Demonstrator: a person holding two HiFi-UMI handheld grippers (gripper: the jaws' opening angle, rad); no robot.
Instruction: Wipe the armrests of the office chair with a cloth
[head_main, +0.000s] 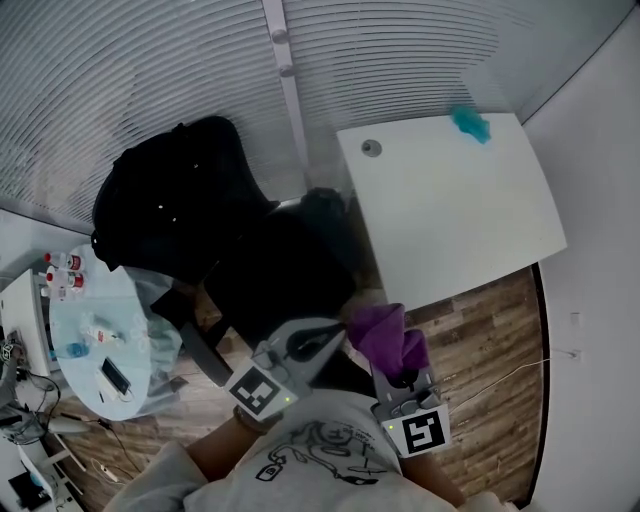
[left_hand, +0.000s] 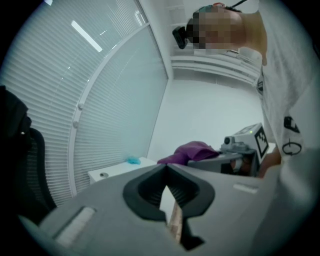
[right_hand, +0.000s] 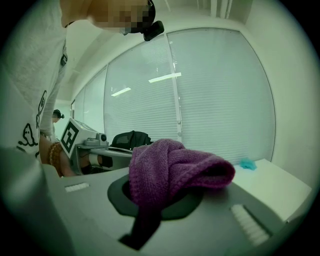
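Firmly shut on the purple cloth (right_hand: 172, 167), the right gripper (right_hand: 162, 200) carries it bunched up, ready for wiping. The left gripper (left_hand: 166, 172) is closed on nothing. Both hover just over the black office chair (head_main: 280, 270), whose armrests seem unwiped yet.

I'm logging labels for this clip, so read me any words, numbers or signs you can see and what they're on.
No text reads clearly.
Left marker cube, right marker cube: black-and-white square patterns, no letters.
Shirt print: a drawing; no lettering legible.
Bottles on the round table: labels too small to read.
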